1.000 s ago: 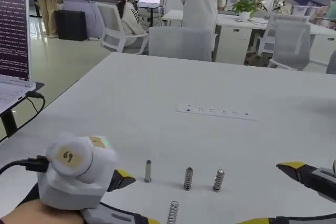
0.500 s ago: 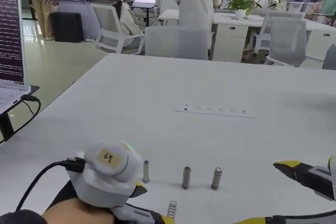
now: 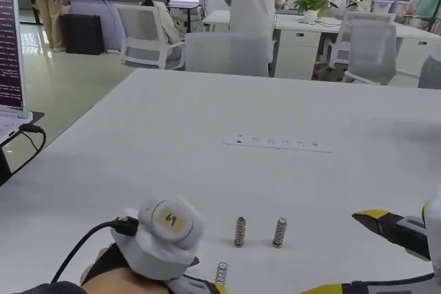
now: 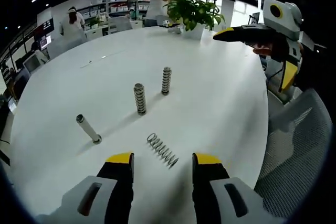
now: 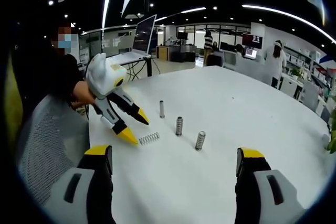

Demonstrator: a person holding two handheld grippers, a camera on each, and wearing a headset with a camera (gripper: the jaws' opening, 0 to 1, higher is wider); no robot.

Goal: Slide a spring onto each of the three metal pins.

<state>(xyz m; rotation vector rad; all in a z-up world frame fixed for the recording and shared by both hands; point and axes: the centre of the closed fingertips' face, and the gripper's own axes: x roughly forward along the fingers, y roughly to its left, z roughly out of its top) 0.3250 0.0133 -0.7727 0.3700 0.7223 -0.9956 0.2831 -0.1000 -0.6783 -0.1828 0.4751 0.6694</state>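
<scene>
Two short steel pins (image 4: 139,85) wear springs (image 4: 166,80), third pin (image 4: 87,128) stands bare; left claw (image 4: 164,159) spread at the loose silver coil spring (image 4: 161,150), right claw (image 5: 175,152) spread too.

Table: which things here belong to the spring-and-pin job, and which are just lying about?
Job: bare grey metal pin; two metal pins wearing coil springs; loose metal coil spring.
Lying about: flat white socket strip; potted green plant; grey office chair.
</scene>
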